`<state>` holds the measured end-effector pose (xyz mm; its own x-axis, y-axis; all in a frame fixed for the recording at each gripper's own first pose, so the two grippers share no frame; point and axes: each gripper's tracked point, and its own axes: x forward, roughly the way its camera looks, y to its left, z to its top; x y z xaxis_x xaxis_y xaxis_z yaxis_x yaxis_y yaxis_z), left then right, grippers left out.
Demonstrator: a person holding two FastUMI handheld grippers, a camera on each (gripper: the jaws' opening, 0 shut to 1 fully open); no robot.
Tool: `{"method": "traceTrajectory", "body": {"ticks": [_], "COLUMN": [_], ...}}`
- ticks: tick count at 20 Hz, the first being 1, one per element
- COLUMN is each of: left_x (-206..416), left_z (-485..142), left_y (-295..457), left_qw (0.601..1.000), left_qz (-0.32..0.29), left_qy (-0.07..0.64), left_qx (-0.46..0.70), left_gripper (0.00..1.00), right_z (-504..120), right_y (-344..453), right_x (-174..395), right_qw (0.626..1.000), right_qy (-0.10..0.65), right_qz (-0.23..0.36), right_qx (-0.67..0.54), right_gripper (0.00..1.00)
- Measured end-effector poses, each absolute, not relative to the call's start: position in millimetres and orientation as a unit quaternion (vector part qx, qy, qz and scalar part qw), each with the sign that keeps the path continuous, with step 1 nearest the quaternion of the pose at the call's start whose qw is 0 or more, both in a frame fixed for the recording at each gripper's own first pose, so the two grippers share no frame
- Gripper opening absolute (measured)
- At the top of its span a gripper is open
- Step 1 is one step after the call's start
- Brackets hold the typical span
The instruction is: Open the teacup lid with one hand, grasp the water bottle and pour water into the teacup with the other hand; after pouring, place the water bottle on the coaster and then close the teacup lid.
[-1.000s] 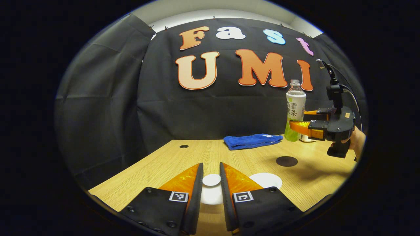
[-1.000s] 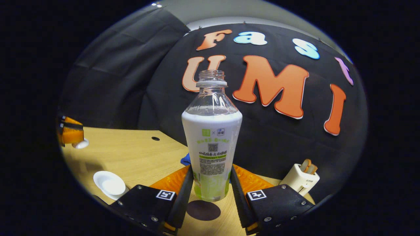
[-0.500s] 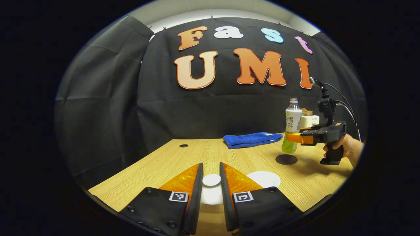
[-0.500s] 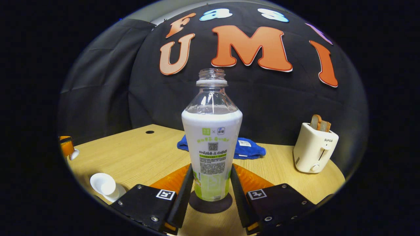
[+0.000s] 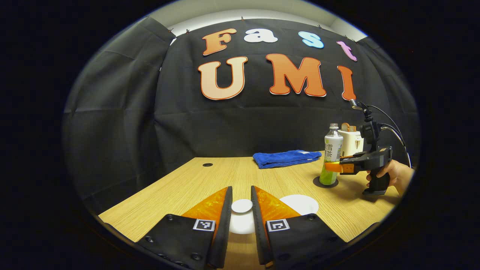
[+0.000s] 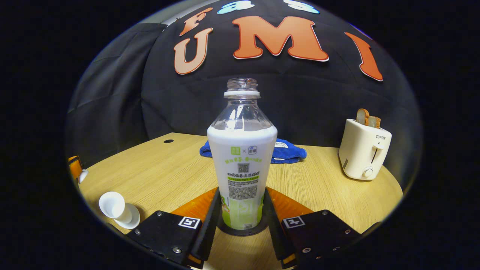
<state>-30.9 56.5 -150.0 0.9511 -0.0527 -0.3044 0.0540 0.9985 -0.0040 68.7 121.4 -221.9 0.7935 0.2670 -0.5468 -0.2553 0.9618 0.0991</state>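
Bottle [image 6: 242,176], clamped by right gripper [image 6: 242,213], sits upright on coaster [image 5: 325,182]: release gently; left gripper [image 5: 242,210] grips lid [image 5: 242,206].

Blue towel [image 6: 282,150], cream toaster [image 6: 365,153]

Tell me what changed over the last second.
The right tool lowered the water bottle from mid-air onto the dark coaster, bottle upright, fingers still pressing both its sides. The left tool still holds the white lid raised; the teacup, blue cloth and toaster stayed put.
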Motion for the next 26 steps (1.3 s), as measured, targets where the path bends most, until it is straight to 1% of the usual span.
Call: {"method": "traceTrajectory", "body": {"ticks": [1, 2, 3, 5, 10, 14, 16, 17, 18, 19, 21, 23, 26], "left_x": [-30.0, -28.6, -27.5, -22.3, -10.5, -6.0, -5.8, -4.9, -5.3, -4.3, -2.2, -0.7, 2.5], "left_z": [-148.0, -146.6, -143.8, -143.2, -141.0, -154.3, -162.8, -166.2, -171.2, -175.9, -183.9, -188.9, -197.3], "left_y": [53.3, 48.7, 42.8, 33.5, 0.7, -17.6, -24.7, -27.0, -28.8, -30.5, -33.2, -33.0, -38.1], "left_qw": [0.988, 0.988, 0.988, 0.988, 0.987, 0.983, 0.981, 0.980, 0.979, 0.978, 0.977, 0.976, 0.974], "left_qz": [-0.029, -0.034, -0.040, -0.046, -0.073, -0.085, -0.090, -0.091, -0.091, -0.091, -0.089, -0.088, -0.089], "left_qy": [0.153, 0.149, 0.146, 0.144, 0.141, 0.158, 0.169, 0.174, 0.178, 0.184, 0.193, 0.198, 0.206], "left_qx": [0.000, -0.005, -0.011, -0.020, -0.031, -0.036, -0.032, -0.029, -0.026, -0.022, -0.017, -0.009, 0.005], "left_gripper": [0.36, 0.34, 0.36, 0.36, 0.36, 0.36, 0.36, 0.34, 0.36, 0.34, 0.37, 0.36, 0.36], "right_z": [-223.0, -221.9, -221.0, -212.4, -188.1, -166.0, -157.2, -152.5, -147.6, -143.6, -135.4, -127.8, -130.3], "right_y": [120.2, 118.3, 117.3, 116.9, 108.7, 95.3, 87.2, 86.0, 85.1, 84.4, 83.7, 80.6, 74.7], "right_x": [69.9, 69.7, 69.5, 67.2, 59.9, 48.4, 42.8, 38.0, 33.8, 30.0, 22.2, 15.8, 8.9], "right_qw": [0.947, 0.947, 0.947, 0.948, 0.954, 0.962, 0.966, 0.967, 0.969, 0.969, 0.970, 0.971, 0.971], "right_qy": [0.292, 0.292, 0.293, 0.286, 0.263, 0.233, 0.220, 0.214, 0.207, 0.203, 0.196, 0.186, 0.187], "right_qz": [0.137, 0.135, 0.135, 0.137, 0.139, 0.139, 0.132, 0.133, 0.134, 0.136, 0.140, 0.142, 0.141], "right_qx": [0.009, 0.008, 0.010, 0.022, 0.038, 0.033, 0.028, 0.028, 0.031, 0.034, 0.041, 0.044, 0.039], "right_gripper": [0.67, 0.68, 0.68, 0.76, 0.82, 0.90, 0.91, 0.91, 0.91, 0.91, 0.90, 0.90, 0.90]}}
